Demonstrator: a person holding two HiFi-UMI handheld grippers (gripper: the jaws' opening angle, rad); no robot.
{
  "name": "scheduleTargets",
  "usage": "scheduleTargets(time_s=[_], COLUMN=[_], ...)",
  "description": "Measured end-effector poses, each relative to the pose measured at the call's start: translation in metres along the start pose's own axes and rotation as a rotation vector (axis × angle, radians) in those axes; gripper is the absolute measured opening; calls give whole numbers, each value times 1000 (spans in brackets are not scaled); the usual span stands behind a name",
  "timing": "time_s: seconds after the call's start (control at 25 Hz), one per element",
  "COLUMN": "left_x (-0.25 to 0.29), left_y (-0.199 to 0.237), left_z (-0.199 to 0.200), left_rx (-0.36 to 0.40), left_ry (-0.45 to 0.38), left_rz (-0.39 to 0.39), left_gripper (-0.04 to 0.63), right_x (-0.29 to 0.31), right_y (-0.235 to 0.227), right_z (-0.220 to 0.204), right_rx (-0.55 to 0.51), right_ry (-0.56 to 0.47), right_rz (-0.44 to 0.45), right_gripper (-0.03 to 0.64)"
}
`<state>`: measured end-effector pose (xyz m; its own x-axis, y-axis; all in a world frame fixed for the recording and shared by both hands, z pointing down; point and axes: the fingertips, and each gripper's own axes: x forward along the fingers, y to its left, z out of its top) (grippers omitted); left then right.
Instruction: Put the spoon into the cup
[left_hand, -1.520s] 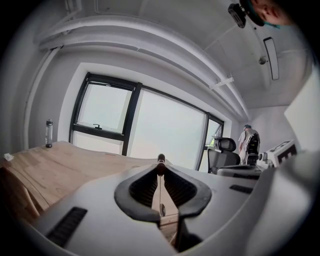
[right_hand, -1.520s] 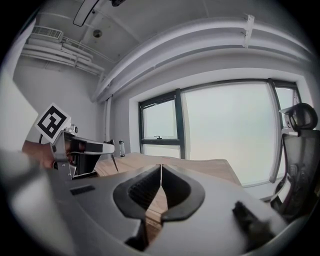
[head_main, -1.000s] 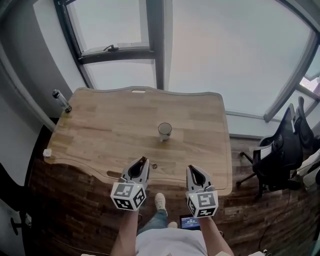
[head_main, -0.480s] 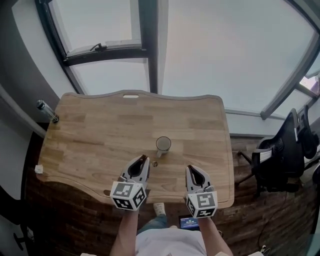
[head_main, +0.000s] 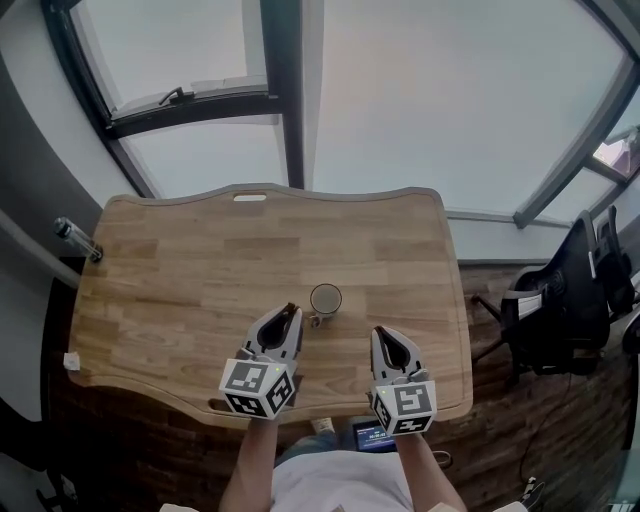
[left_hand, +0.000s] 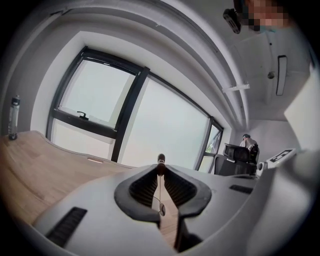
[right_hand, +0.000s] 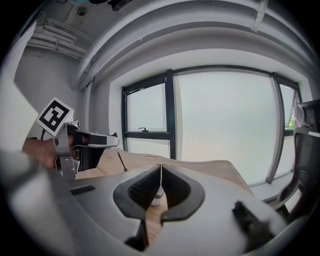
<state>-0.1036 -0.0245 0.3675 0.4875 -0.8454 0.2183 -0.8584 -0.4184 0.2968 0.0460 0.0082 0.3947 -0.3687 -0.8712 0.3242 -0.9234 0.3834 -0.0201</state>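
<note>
Head view: a wooden surface (head_main: 180, 280) before a large window (head_main: 420, 100). The cup (head_main: 325, 298) stands upright near the middle of the surface, just ahead of the left tool (head_main: 290, 310).

Left gripper view: the left tool's jaws are closed on the thin handle of the spoon (left_hand: 161, 159), whose dark tip shows above the jaw tips. The spoon is outside the cup, beside it.

Right gripper view: the right tool (head_main: 381, 335) has its jaws pressed together with nothing held.

Each tool carries a cube (head_main: 257, 388) bearing black-and-white square marker patterns. A clear bottle (head_main: 76, 238) stands at the surface's far left edge. An office chair (head_main: 560, 300) stands to the right.
</note>
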Motion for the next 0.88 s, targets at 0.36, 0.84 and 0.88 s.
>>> scheduleTargets(time_s=[0.36,0.84,0.88], left_x=[18,49,52], left_y=[-2,0,1], left_z=[7,21,20], left_rx=[7,24,23], left_ry=[-7,-19,-18], left_rz=[-23,-15,-13], left_gripper=[49,49,49], right_x=[12,32,34], right_y=[-11,-37,-41], right_z=[6,16,13], right_rx=[6,13,14], right_ry=[-21,-40,-37], right_rz=[-12,-16,-17], right_gripper=[32,32,32])
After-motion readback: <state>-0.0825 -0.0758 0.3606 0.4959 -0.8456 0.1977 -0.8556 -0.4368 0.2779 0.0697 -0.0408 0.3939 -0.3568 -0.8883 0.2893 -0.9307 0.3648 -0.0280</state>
